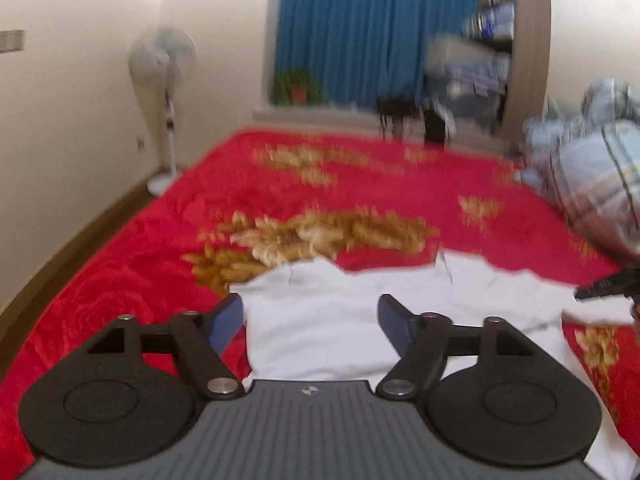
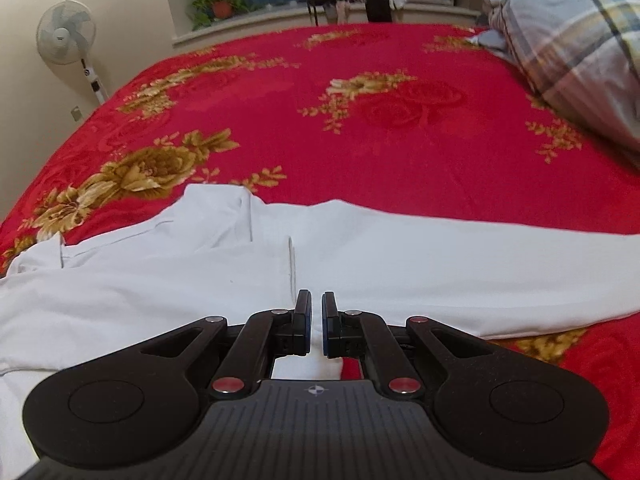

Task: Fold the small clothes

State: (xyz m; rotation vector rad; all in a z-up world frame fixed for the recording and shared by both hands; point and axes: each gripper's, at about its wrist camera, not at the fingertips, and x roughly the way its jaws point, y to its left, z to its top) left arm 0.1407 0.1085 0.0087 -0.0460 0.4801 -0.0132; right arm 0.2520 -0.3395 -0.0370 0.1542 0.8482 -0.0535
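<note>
Left wrist view. The left tongs (image 1: pixel 310 322) hang with their jaws wide apart over the near left part of the white garment (image 1: pixel 320 320), which lies spread on the red flowered bedspread (image 1: pixel 120 280) in the lower middle of the frame. Nothing is held; the picture is blurred, so whether the fingertips touch the cloth cannot be told. At the right edge a dark tip – probably the right tongs (image 1: pixel 608 286) – shows over the garment's far side.

Right wrist view. The right tongs (image 2: pixel 316 322) sit low over the garment's (image 2: pixel 400 260) near edge at lower centre, jaws drawn nearly together with a narrow slit between. White cloth shows in that slit, but whether it is pinched cannot be told. The garment runs across the lower half of the frame, a sleeve-like length reaching toward the right edge and the body toward the lower left; a plaid bundle (image 2: pixel 572 40) lies at upper right, well apart.

Judged step: taking hold before a fold. To do it well, the left tongs should close on one layer at a corner or hem – not mid-panel – and both tongs should lift together, keeping the edge taut so the fold line falls straight.
</note>
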